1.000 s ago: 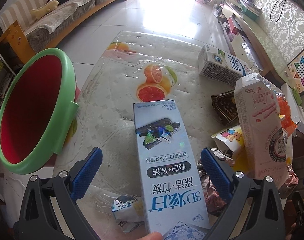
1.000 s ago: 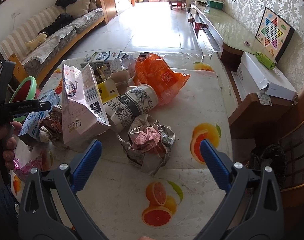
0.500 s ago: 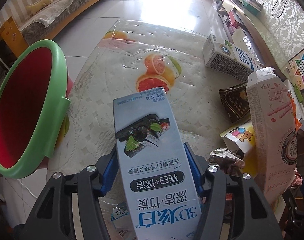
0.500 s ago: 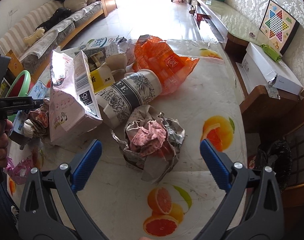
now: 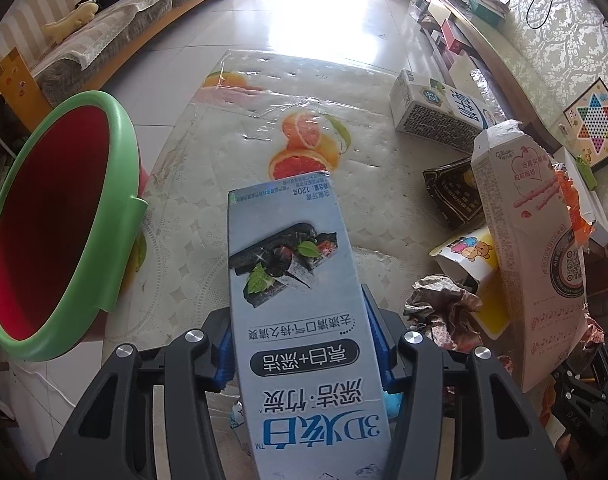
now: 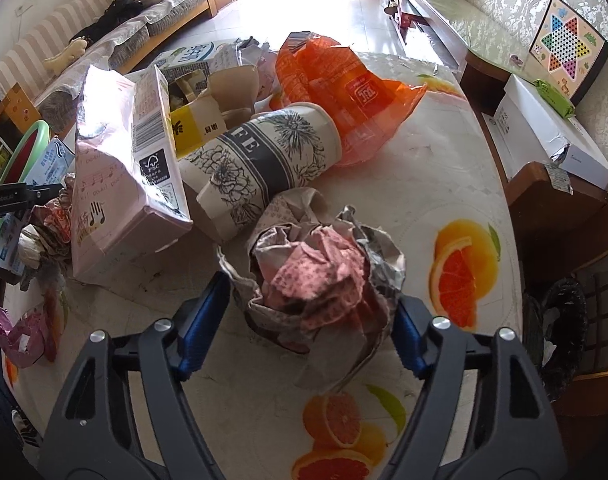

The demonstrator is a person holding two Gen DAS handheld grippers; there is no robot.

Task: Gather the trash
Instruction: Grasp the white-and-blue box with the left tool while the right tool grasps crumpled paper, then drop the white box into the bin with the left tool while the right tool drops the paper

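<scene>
Now left tongs point(image 5: 304, 344) clenched on blue toothpaste box point(image 5: 291, 280) beside green bin point(image 5: 63, 220); right tongs point(image 6: 308, 320), just closing, flank crumpled paper wad point(image 6: 316, 276) on worktop point(image 6: 436, 184), pads apparently not yet pressing. Next: finish squeeze, carry both binward.

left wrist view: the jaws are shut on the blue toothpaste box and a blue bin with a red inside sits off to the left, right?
Not quite. The left wrist view shows the bin is green-rimmed, not blue. The rest holds: red inside, left of the toothpaste box, which the left gripper clamps.
</scene>
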